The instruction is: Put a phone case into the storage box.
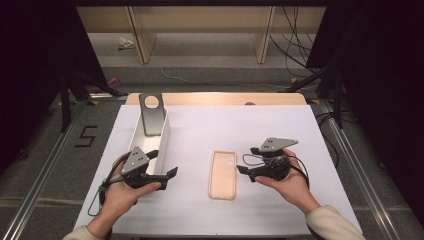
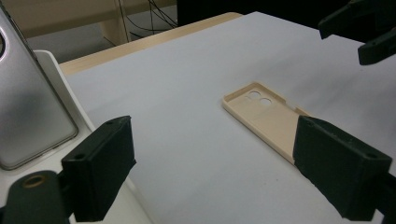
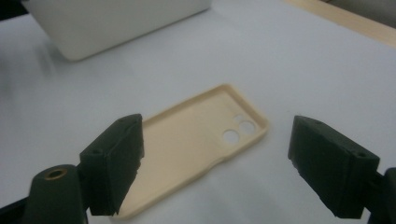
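A beige phone case (image 1: 222, 175) lies open side up in the middle of the white table cover, camera holes at its far end. In the left gripper view the case (image 2: 264, 116) is ahead and to the right; in the right gripper view the case (image 3: 196, 140) lies just beyond the jaws. A grey phone (image 1: 152, 115) leans in a white tray (image 1: 164, 142) at the left. My left gripper (image 1: 162, 163) is open at the tray's near right corner, left of the case. My right gripper (image 1: 248, 160) is open just right of the case. Both grippers (image 2: 215, 163) (image 3: 219, 158) hold nothing.
The phone (image 2: 28, 112) and tray rim (image 2: 56, 65) sit close on the left gripper's left side. The right gripper's jaws (image 2: 364, 28) show at that view's top right. The tray's wall (image 3: 116, 23) is beyond the case. A wooden table edge (image 1: 215, 98) runs along the far side.
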A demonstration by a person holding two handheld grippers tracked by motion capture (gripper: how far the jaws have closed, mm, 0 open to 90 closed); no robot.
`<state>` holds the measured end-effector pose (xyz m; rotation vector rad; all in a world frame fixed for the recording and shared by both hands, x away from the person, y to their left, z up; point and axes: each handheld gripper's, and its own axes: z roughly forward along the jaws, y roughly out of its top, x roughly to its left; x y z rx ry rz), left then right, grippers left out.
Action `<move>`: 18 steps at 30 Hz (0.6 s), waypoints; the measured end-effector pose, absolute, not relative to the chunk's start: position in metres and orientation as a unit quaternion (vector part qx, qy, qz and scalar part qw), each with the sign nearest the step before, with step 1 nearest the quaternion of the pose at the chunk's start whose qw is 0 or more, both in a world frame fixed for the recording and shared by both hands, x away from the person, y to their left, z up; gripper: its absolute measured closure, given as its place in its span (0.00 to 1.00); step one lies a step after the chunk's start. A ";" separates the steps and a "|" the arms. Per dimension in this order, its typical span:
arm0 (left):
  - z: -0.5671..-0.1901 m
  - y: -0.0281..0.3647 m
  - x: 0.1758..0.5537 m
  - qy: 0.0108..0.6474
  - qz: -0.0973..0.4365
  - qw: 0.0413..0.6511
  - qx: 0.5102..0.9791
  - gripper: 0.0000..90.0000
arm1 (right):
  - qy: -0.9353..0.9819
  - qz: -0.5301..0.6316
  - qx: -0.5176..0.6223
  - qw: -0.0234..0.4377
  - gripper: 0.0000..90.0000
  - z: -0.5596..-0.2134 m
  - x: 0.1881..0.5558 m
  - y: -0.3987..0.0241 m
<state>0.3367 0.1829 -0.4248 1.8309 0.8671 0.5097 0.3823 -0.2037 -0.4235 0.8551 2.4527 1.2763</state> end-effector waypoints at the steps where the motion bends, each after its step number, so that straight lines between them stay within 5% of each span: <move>1: -0.425 0.183 0.337 0.359 0.211 0.502 0.758 0.14 | 0.848 0.430 0.286 0.121 0.22 -0.425 0.381 -0.201; 18: -0.426 0.183 0.340 0.362 0.211 0.506 0.754 0.15 | 0.920 0.329 0.197 0.080 0.25 -0.438 0.374 -0.169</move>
